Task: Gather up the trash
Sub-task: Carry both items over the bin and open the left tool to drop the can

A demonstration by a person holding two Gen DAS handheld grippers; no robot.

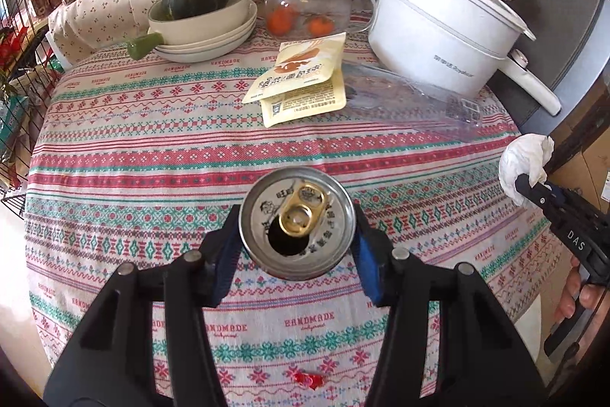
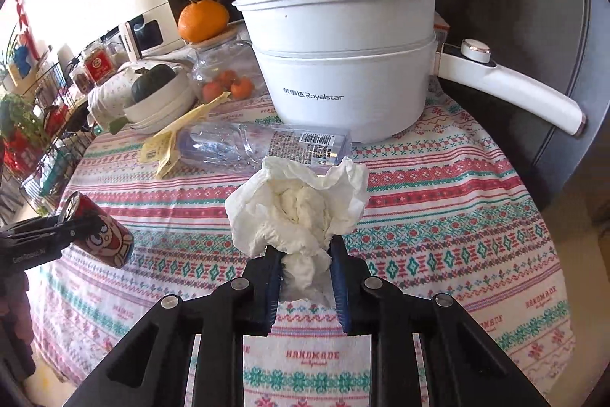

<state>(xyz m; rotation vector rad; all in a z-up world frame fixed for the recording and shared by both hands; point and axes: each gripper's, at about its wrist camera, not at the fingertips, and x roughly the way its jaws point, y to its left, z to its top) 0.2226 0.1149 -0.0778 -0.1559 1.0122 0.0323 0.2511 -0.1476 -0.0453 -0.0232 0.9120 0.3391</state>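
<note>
Patterned tablecloth (image 1: pixel 152 147): pot (image 1: pixel 438 37), sachets (image 1: pixel 301 79), plastic bottle (image 1: pixel 415 98).

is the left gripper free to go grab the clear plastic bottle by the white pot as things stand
Probably not: the left gripper is shut on the can. The path across the tablecloth to the clear plastic bottle looks open.

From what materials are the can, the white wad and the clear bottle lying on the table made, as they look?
Can: metal, probably aluminium; dull silver lid with a gold pull tab, printed glossy side.
White wad: tissue or paper towel; matte, soft crumpled folds.
Bottle: thin clear plastic, glossy; the cloth shows through it, and it carries a barcode label.
</note>
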